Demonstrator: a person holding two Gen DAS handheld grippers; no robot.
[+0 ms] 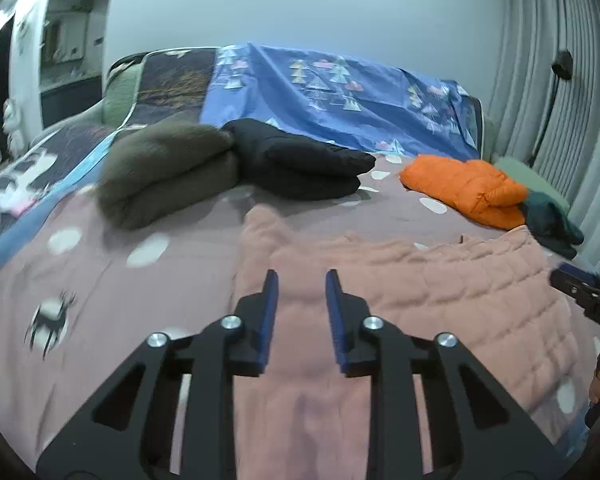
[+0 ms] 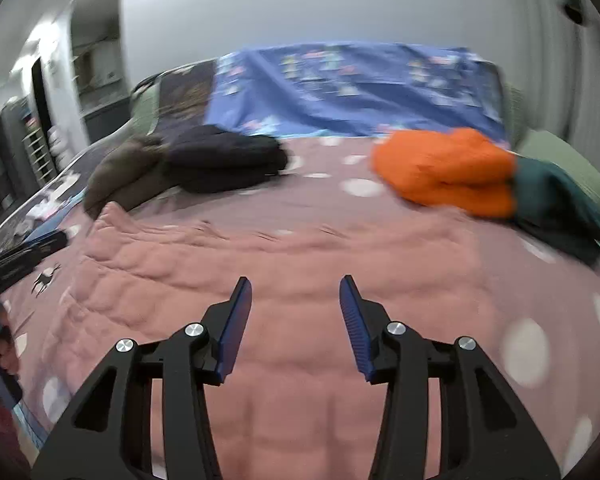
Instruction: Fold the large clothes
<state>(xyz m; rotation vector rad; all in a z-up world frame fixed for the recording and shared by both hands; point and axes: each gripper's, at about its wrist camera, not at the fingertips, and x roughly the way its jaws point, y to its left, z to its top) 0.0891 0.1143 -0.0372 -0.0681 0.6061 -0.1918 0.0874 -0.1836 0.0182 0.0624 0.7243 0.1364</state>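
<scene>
A pink quilted jacket (image 1: 400, 288) lies spread flat on the bed; it also shows in the right wrist view (image 2: 284, 264). My left gripper (image 1: 302, 280) is open and empty, hovering over the jacket's left part. My right gripper (image 2: 296, 286) is open and empty above the jacket's middle. The right gripper shows at the right edge of the left wrist view (image 1: 580, 284). The left gripper shows at the left edge of the right wrist view (image 2: 24, 252).
Folded garments lie at the back of the bed: an olive one (image 1: 168, 172), a black one (image 1: 300, 160), an orange puffer (image 1: 464, 188) and a dark green one (image 1: 548, 216). A blue patterned sheet (image 1: 340, 92) covers the headboard. Curtains (image 1: 548, 80) hang at the right.
</scene>
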